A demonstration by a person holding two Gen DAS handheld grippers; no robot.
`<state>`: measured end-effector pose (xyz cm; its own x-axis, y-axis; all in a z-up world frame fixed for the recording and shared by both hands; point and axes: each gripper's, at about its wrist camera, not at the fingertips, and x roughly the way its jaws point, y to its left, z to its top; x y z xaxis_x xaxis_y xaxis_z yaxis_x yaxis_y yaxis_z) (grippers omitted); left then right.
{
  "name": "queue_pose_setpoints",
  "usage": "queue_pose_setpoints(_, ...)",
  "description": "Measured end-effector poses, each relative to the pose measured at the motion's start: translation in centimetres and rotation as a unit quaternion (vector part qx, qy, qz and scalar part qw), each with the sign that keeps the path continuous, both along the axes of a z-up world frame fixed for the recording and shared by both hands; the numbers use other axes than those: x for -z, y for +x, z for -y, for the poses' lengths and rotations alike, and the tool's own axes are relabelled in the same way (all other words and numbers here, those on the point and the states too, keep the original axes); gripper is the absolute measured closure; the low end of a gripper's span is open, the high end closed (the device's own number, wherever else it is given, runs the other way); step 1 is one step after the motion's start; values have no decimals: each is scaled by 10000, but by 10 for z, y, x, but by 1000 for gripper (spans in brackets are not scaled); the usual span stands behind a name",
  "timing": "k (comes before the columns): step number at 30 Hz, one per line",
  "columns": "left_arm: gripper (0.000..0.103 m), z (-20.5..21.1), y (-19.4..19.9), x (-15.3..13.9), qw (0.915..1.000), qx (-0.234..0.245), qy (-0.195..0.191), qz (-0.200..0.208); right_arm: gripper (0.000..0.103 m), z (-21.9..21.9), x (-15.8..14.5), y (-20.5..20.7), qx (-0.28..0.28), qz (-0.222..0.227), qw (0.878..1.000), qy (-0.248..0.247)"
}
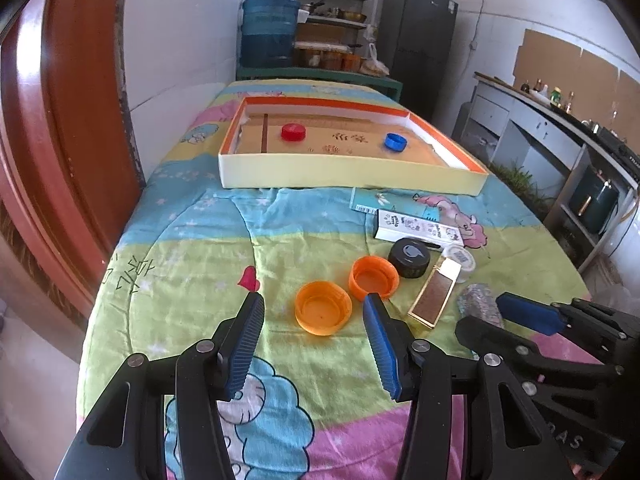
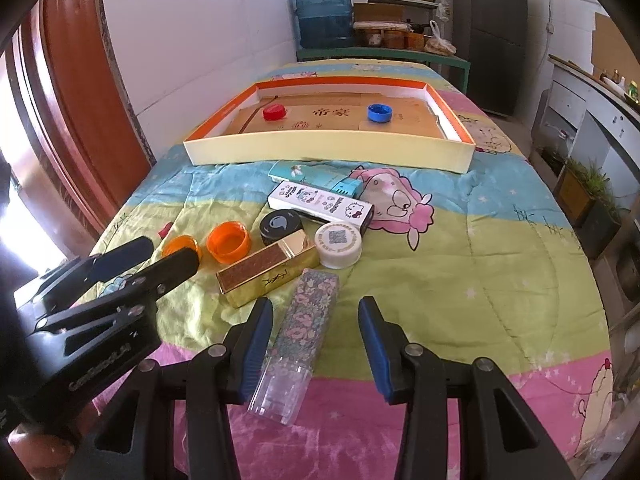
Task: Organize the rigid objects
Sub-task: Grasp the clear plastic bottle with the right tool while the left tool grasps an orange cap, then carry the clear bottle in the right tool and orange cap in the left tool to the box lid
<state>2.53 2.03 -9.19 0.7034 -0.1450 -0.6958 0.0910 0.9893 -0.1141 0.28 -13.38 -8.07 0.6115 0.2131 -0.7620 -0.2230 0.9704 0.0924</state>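
Note:
My left gripper (image 1: pixel 313 299) is open just above the quilt, and an upturned orange cap (image 1: pixel 323 314) lies between its fingertips without touching the pads. A second orange cap (image 1: pixel 374 278) sits just beyond the right fingertip. My right gripper (image 2: pixel 316 304) is open too; a floral tube with a clear cap (image 2: pixel 308 316) lies between its fingers, close to the left one. Further back stands a shallow orange-rimmed tray (image 2: pixel 328 152) that holds a red cap (image 2: pixel 274 112) and a blue cap (image 2: pixel 379 113).
Loose on the quilt lie a gold box (image 2: pixel 268 274), a black round tin (image 2: pixel 281 226), a white jar (image 2: pixel 339 244), a white cartoon box (image 2: pixel 320 202) and a teal box (image 2: pixel 316 178). A wall and a red door frame (image 1: pixel 60 120) stand on the left.

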Motion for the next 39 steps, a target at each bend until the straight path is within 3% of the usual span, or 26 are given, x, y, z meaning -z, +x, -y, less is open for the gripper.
queue_pose_setpoints(6, 52, 7, 2, 7, 9997, 72, 250, 5, 59, -2, 3, -1, -48, -16, 10000, -46)
queue_pose_setpoints(12, 72, 11, 1, 8, 9992, 128, 374, 72, 59, -4, 4, -3, -170, 25, 9997, -149)
queue_pose_setpoints(14, 72, 11, 2, 8, 9992, 134, 367, 79, 61, -5, 4, -5, -219, 51, 9996, -165)
queue_pose_setpoints(21, 72, 5, 1, 7, 9997, 142, 177, 92, 82, -9, 3, -11, -388, 124, 9988, -262)
queue_pose_setpoints(39, 72, 0, -3, -4, 9998, 52, -50, 206, 83, 10, -3, -7, -229, 137, 9995, 143)
